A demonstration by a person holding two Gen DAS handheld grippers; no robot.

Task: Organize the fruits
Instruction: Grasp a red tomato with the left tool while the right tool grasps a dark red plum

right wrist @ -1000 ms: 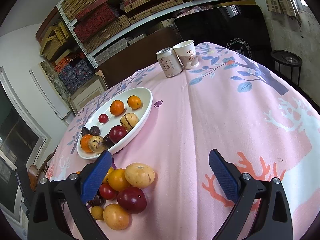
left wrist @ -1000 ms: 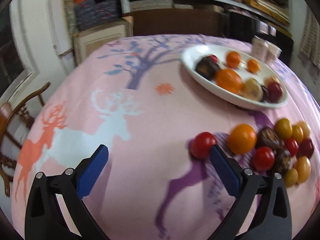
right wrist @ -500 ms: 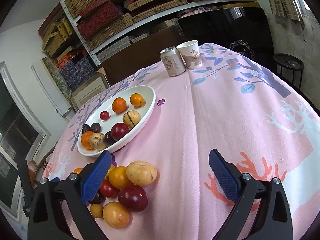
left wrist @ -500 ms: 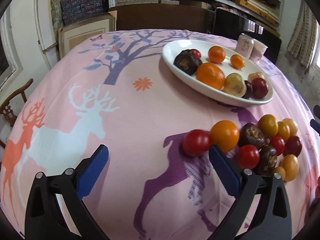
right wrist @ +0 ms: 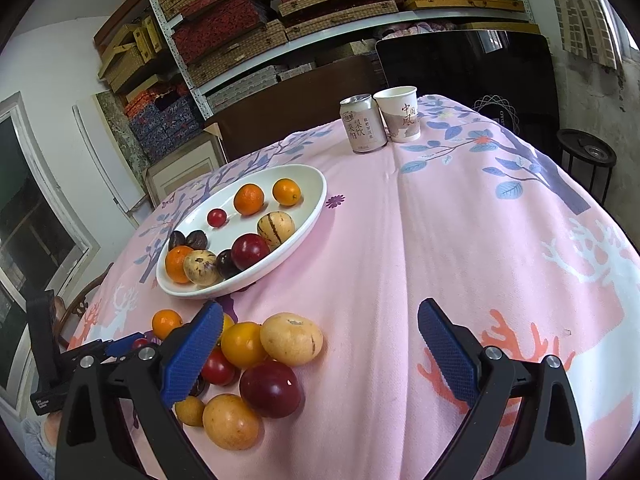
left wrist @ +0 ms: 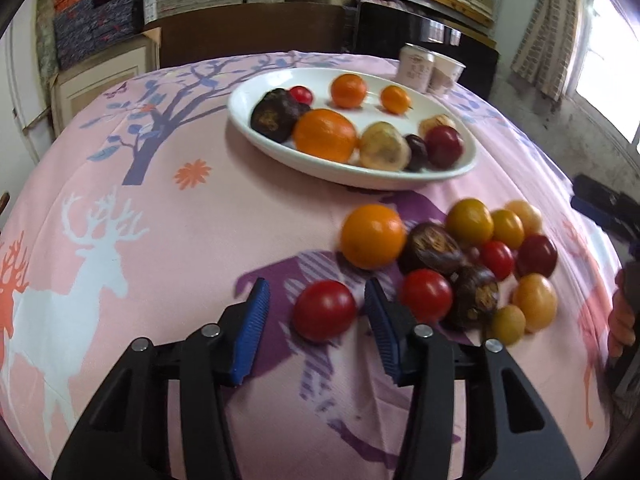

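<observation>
The fruits are in two groups on the table point(right wrist: 460, 240), which carries a pink cloth with deer and trees. One group already lies in the white oval plate point(right wrist: 316, 204): two small oranges, a bigger orange, a small red fruit, two striped yellowish fruits, a dark red plum and a few dark purple ones, about ten pieces as far as I can count. The other group is a loose pile point(right wrist: 248, 364) on the cloth just in front of the plate: an orange, some red tomatoes, yellow round fruits, a dark red plum and some dark, wrinkled fruits. I judge that roughly half of the work is done and this pile is what is left, if the plate is indeed the goal.

The piece in hand now is the red tomato point(left wrist: 324, 311) at the near edge of the pile, a little apart from the others. The left gripper point(left wrist: 318, 304) has its fingers on both sides of it. The jaws have just been closing from wide to narrow, with the tomato between them, but a small gap shows on the left side, so I think the pads do not press it yet.

The right gripper point(right wrist: 320, 344) hangs beside the pile with its fingers wide and nothing between them.

A can point(right wrist: 362, 124) and a paper cup point(right wrist: 400, 118) stand at the far side of the table, well apart from the fruits.
</observation>
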